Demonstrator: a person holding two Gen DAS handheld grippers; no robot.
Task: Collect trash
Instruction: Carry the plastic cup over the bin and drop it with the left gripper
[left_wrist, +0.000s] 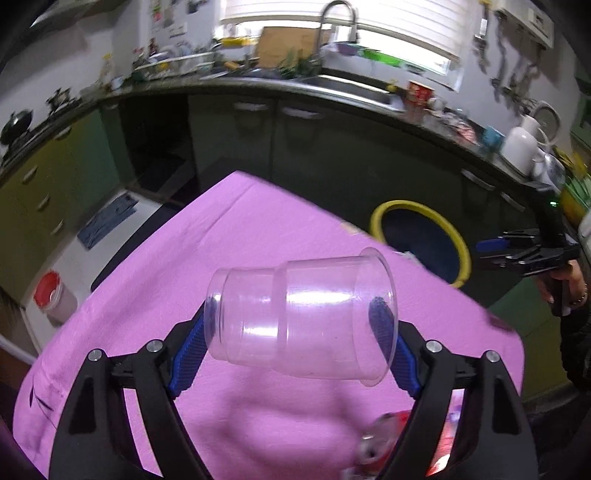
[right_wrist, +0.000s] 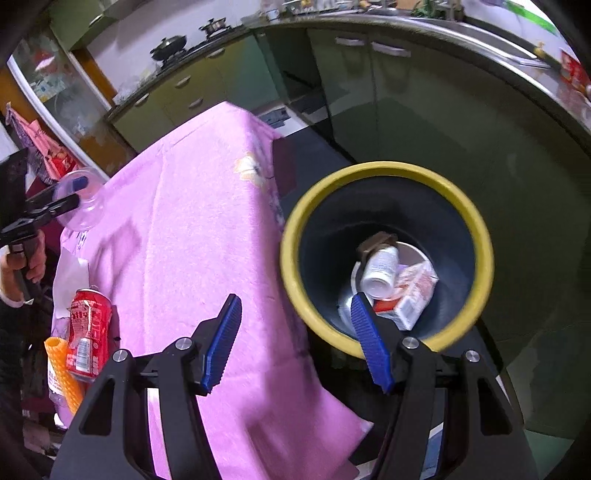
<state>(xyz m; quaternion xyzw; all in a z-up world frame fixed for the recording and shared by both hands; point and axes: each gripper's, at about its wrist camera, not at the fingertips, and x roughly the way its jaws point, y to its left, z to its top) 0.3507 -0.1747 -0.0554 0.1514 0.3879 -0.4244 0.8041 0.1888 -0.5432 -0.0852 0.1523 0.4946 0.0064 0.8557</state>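
The left gripper (left_wrist: 301, 325) clamps a clear plastic cup (left_wrist: 303, 317) sideways between its blue pads, lifted above the pink tablecloth (left_wrist: 258, 229). The right gripper (right_wrist: 295, 343) stands released and empty, its jaws apart over the table edge beside the yellow-rimmed trash bin (right_wrist: 476, 221), which holds a white bottle (right_wrist: 380, 271) and a carton (right_wrist: 410, 295). A crushed red can (right_wrist: 86, 328) lies on the cloth.

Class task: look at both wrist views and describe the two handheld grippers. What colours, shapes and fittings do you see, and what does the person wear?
Both the left gripper and right gripper have black angular linkage frames with silver pivot bolts and two blue ribbed fingers. Each has a black pistol-style handle. The left view shows a green light above the right gripper's handle and a bracelet at that wrist.
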